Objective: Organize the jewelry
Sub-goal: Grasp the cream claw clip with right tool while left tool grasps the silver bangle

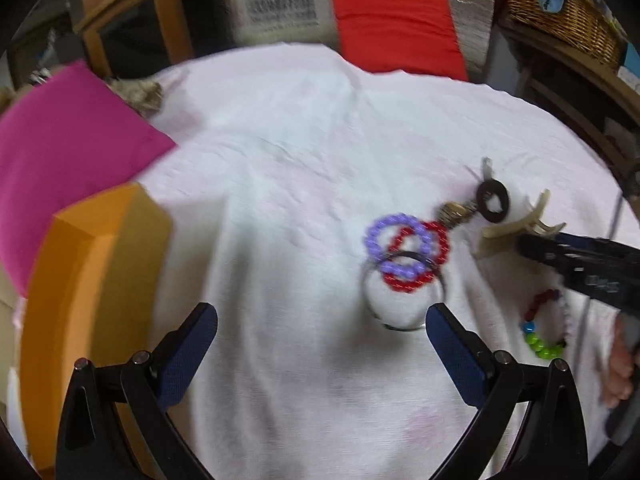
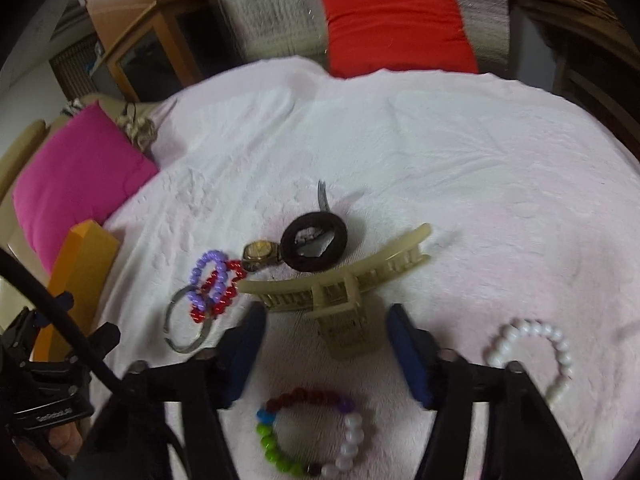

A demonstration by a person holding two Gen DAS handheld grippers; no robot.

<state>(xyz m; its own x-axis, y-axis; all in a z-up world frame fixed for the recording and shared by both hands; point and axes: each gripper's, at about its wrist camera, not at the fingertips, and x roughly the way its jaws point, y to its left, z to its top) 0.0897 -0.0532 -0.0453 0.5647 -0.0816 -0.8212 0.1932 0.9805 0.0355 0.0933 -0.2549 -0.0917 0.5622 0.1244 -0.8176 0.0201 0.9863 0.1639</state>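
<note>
right wrist view looks down on a white cloth-covered bed (image 2: 440,152) strewn with jewelry, and the right gripper (image 2: 326,350) hangs over the handle of a cream plastic claw hair clip (image 2: 344,284); its blue pads straddle the handle without pressing it, so it is released and holds nothing. the step in hand looks like reaching for this clip, and the next move calls for sinking a little and clenching squarely on the handle so the toothed arms do not twist. beside the clip lie a dark brown hair ring (image 2: 314,248), a gold-faced watch (image 2: 260,254), and purple and red beaded bracelets (image 2: 214,284) overlapping a thin metal bangle (image 2: 176,320). the left gripper (image 1: 322,350) is spread wide and empty near that bangle, with an orange box (image 1: 92,280) at its side.
</note>
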